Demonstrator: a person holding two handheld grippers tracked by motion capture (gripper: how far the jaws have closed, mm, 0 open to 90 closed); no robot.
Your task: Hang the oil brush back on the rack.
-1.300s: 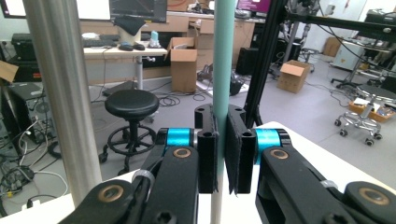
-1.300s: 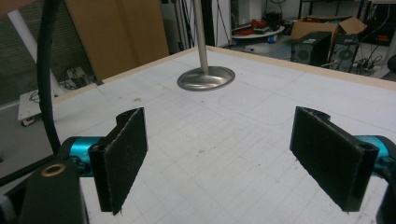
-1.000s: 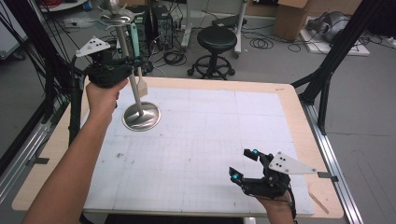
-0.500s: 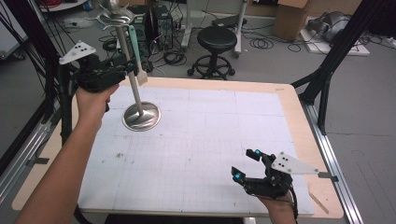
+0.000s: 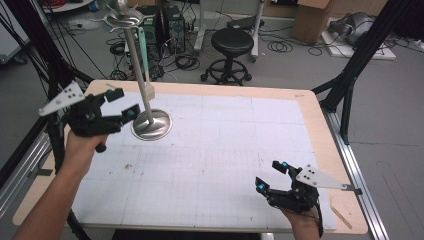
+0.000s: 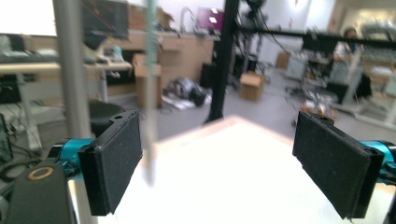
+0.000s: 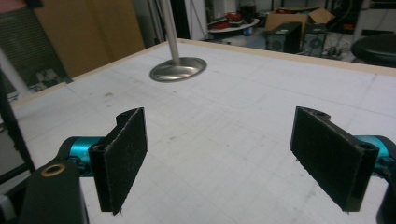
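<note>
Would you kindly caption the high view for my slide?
Two open handheld grippers, left and right, over a gridded table bearing a metal stand.

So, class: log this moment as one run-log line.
left claw: open, beside metal stand | right claw: open, near table edge, holding nothing

A black stool stood on the grey floor beyond the table's far edge, among loose cables. A cardboard box sat further back.
</note>
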